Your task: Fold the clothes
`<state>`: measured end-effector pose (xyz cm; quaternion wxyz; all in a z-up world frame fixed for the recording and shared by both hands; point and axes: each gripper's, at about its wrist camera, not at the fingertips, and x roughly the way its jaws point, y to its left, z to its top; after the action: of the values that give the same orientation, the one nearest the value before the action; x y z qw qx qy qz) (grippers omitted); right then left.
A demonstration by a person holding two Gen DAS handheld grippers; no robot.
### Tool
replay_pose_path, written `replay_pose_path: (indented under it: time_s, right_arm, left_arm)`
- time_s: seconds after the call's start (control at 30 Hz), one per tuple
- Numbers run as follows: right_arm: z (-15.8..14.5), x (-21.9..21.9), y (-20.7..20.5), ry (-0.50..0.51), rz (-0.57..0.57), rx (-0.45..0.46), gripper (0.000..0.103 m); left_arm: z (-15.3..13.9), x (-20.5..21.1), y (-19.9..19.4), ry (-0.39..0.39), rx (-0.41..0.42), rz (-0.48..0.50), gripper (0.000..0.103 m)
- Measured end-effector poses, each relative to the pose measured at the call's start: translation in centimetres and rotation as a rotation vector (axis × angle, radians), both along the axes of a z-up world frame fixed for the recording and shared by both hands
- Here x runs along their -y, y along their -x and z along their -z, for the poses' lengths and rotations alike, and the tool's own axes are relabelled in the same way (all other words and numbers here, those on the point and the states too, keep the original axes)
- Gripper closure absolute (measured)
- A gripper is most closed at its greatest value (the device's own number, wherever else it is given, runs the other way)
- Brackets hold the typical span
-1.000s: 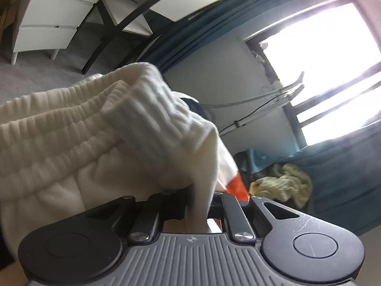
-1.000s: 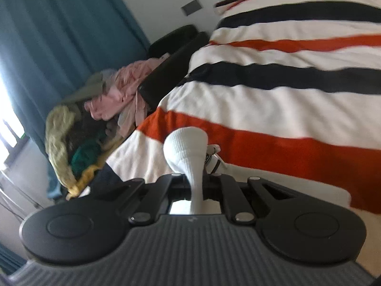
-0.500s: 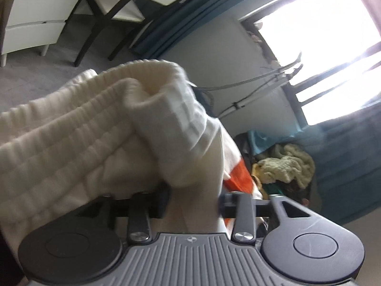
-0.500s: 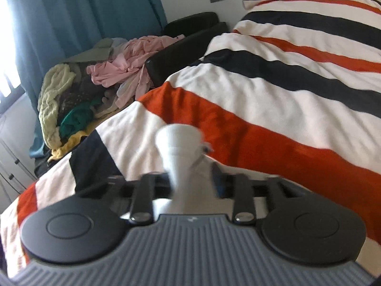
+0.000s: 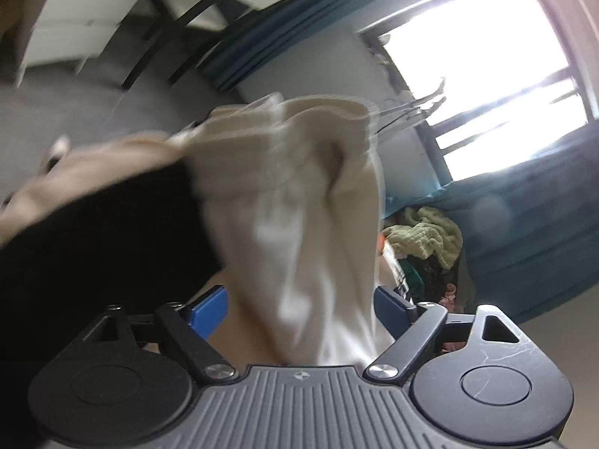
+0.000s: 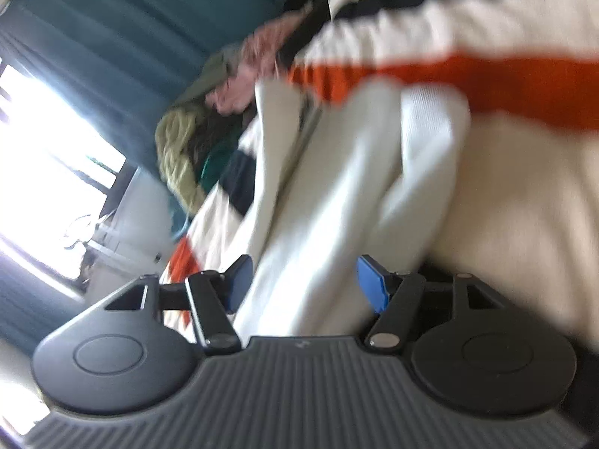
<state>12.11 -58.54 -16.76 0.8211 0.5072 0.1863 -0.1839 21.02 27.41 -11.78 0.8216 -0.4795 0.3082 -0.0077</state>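
- Both views are blurred as 2 handheld grippers release a cream knit garment (image 5: 299,202) over a striped bedspread (image 6: 486,71).
- The left gripper (image 5: 301,308) has its blue pads spread and opening; cloth hangs between them, unpinched.
- The right gripper (image 6: 301,280) is likewise opening around loose white fabric.
- Risk: freed cloth may snag on a pad and drag, undoing the fold as the hands pull away.

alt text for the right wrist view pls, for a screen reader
A cream garment lies between the blue pads of the right gripper, whose jaws are opening. Behind lies a striped blanket, with a clothes pile before teal curtains; the picture is motion-blurred.
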Motion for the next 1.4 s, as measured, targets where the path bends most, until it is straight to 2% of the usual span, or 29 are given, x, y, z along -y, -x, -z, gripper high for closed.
replay_pose_path:
  time_s: [0.07, 0.23, 0.3, 0.33, 0.4, 0.43, 0.47, 0.5, 0.53, 0.67, 0.77, 0.93, 1.1, 1.27, 1.37, 1.4]
  right_arm:
    - [0.8, -0.5, -0.1, -0.058, -0.004, -0.021, 0.038]
    - [2.6, 0.3, -2.0, -0.114, 0.084, -0.018, 0.038]
    - [3.0, 0.7, -2.9, -0.103, 0.128, -0.011, 0.038]
    - [3.1, 0.8, -3.5, -0.076, 0.151, -0.002, 0.038]
    - [3.2, 1.3, -4.7, -0.027, 0.184, 0.011, 0.039]
    - [3.3, 1.6, -5.2, -0.01, 0.194, 0.017, 0.042]
    - [3.4, 1.9, -5.8, 0.007, 0.204, 0.023, 0.051]
    - [3.5, 2.4, -6.3, 0.018, 0.211, 0.023, 0.059]
    - [3.5, 2.8, -6.6, 0.02, 0.217, 0.013, 0.079]
    - [2.5, 3.5, -6.2, -0.006, 0.212, 0.032, 0.091]
    - [0.9, 3.3, -4.4, 0.013, 0.191, 0.062, 0.092]
    - [0.1, 2.3, 0.0, 0.0, 0.185, 0.082, 0.092]
    - [-0.1, 0.2, 5.1, -0.027, 0.188, 0.076, 0.092]
    - [-1.7, -1.1, 9.7, -0.034, 0.179, 0.044, 0.092]
    - [-2.7, -1.5, 11.5, -0.002, 0.172, -0.01, 0.092]
    - [-2.7, -1.6, 11.9, 0.002, 0.168, -0.021, 0.092]
  left_arm:
    - [1.4, -0.6, 0.8, 0.037, -0.048, -0.017, 0.017]
    - [3.6, -1.5, -0.8, 0.104, 0.03, -0.062, 0.02]
    - [3.8, -1.4, -2.2, 0.086, 0.021, -0.106, 0.041]
    - [3.9, -1.3, -2.9, 0.077, 0.015, -0.129, 0.048]
    - [4.1, -2.1, -3.7, 0.121, 0.043, -0.191, 0.077]
    - [4.4, -2.6, -4.1, 0.151, 0.05, -0.221, 0.082]
    - [4.3, -3.0, -4.5, 0.164, 0.043, -0.232, 0.088]
    - [4.3, -3.4, -4.9, 0.176, 0.035, -0.242, 0.09]
    - [3.6, -3.6, -5.1, 0.157, 0.034, -0.246, 0.09]
    - [0.3, -3.9, -5.2, 0.067, 0.038, -0.24, 0.093]
    - [-1.7, -3.6, -5.9, 0.068, 0.025, -0.252, 0.093]
    - [-2.8, -5.0, -3.1, 0.055, 0.035, -0.254, 0.093]
    - [-4.7, -7.5, 4.8, 0.007, 0.028, -0.23, 0.093]
    - [-6.2, -9.3, 12.5, -0.05, -0.046, -0.207, 0.093]
    - [-6.0, -9.5, 15.2, -0.088, -0.098, -0.182, 0.092]
    - [-5.9, -9.3, 15.6, -0.124, -0.104, -0.171, 0.091]
